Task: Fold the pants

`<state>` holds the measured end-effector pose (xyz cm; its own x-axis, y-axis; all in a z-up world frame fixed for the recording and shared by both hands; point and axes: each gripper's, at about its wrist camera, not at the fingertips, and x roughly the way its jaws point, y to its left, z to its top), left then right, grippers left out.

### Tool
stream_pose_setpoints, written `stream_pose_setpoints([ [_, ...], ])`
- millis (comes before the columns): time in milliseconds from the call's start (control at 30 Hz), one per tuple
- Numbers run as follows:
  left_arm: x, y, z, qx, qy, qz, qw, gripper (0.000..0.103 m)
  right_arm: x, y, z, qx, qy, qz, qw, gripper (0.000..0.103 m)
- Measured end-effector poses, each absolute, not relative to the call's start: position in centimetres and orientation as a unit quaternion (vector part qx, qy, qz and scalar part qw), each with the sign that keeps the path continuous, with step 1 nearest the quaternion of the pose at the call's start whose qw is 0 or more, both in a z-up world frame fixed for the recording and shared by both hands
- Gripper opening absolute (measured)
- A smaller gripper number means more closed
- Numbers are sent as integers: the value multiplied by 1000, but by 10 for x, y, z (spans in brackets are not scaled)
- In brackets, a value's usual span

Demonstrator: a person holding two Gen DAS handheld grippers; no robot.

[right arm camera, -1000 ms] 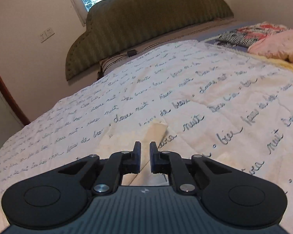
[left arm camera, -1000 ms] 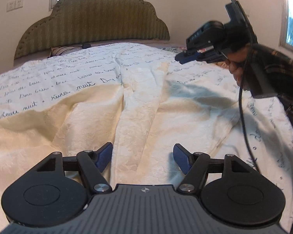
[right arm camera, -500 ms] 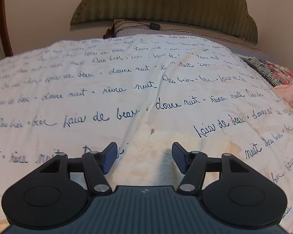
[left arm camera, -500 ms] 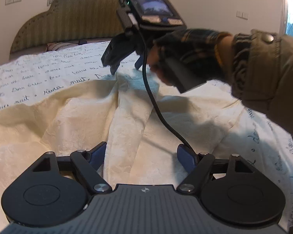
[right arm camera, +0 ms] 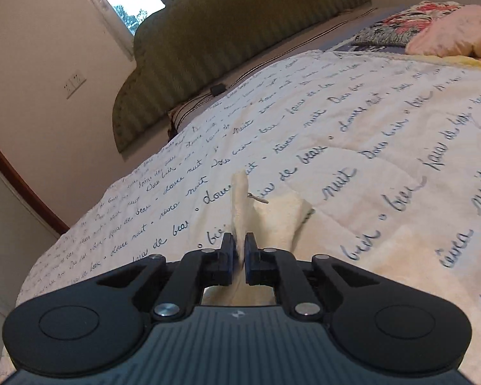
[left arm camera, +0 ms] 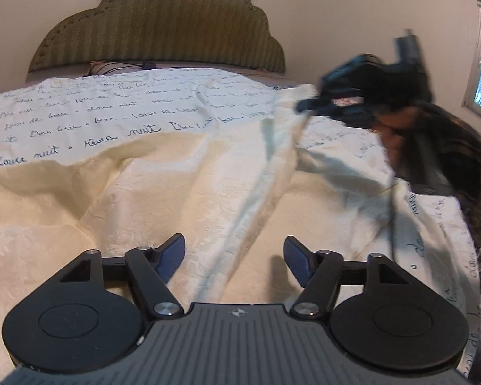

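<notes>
My right gripper (right arm camera: 239, 252) pinches a cream pants (left arm camera: 176, 199) hem lifted off the script-printed bedspread (left arm camera: 80, 118), while my left gripper (left arm camera: 234, 256), jaws just narrowing but apart, hovers over the pants spread on it.

Cursive "douce nuit", "faire de beaux", "rêves" (repeating lines) across the bedspread (right arm camera: 384, 134)

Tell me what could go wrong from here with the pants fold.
1. The right hand-held gripper pinches only a thin corner of the cream pants; its jaws have just closed, so the cloth may slip as it lifts.
2. The left hand-held gripper stands open over a ridge of cloth, pressing nothing, so that end may drag.
3. The dangling cable could snag the fabric.
</notes>
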<state>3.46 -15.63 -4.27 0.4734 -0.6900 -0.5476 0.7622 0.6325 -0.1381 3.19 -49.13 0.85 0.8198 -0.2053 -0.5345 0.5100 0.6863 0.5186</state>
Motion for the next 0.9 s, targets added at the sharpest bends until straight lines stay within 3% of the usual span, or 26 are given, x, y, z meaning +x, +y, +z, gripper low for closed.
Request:
stream_pose_setpoints([
  [33, 31, -161, -42, 82, 284, -417, 860, 66, 19, -494, 8, 347, 219, -201, 889, 7],
  [200, 16, -181, -39, 161, 247, -390, 872, 28, -17, -508, -4, 386, 208, -190, 878, 7],
  [367, 7, -192, -41, 210, 221, -383, 872, 24, -11, -524, -30, 448, 206, -181, 851, 13],
  [400, 6, -194, -42, 215, 219, -382, 872, 24, -8, -527, -35, 458, 205, -184, 845, 22],
  [433, 5, -196, -43, 219, 218, -381, 872, 24, -4, -530, -40, 471, 202, -189, 838, 38],
  [500, 7, -198, -43, 220, 218, -380, 871, 25, 2, -536, -49, 497, 182, -178, 830, 49],
  [567, 8, -200, -43, 217, 222, -378, 872, 25, 6, -542, -54, 513, 169, -168, 825, 45],
  [600, 10, -200, -42, 214, 222, -376, 874, 23, 6, -544, -53, 513, 166, -164, 826, 23],
  [633, 10, -200, -40, 208, 222, -372, 877, 21, 6, -544, -49, 504, 165, -165, 832, 8],
  [767, 13, -194, -27, 168, 213, -371, 888, 13, -15, -543, -21, 462, 136, -167, 860, 7],
  [900, -4, -196, -22, 195, 190, -405, 873, 13, -50, -537, -2, 415, 133, -186, 881, 7],
])
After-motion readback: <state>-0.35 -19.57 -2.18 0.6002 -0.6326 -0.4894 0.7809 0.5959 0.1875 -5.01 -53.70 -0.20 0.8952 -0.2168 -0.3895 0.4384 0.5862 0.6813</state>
